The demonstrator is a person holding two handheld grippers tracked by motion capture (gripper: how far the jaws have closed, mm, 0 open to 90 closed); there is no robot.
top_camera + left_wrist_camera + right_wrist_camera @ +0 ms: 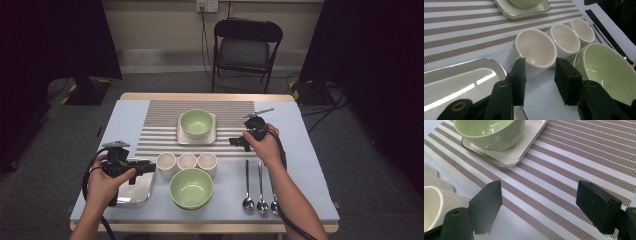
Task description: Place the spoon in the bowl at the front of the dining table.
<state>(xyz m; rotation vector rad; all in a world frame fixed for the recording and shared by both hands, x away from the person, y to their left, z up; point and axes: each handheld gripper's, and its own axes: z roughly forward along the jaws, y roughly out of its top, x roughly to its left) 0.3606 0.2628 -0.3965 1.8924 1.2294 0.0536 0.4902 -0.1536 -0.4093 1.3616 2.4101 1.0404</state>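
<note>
White cup at the left end of the cup row, unmarked.
Left gripper jaws flanked it without pressing; two more cups at its 2 o'clock, green bowl beside; right gripper gaped wide over the striped mat.

White cups; green bowls; brown-white striped mat; pale blue tablecloth.

A striped placemat is laid across the upper middle of the frame. On it a green bowl is seated in a square white tray. A second green bowl is found at lower centre. Three spoons are lined up at lower right, handles upward. A black folding chair is seen at top centre, beyond the table.
</note>
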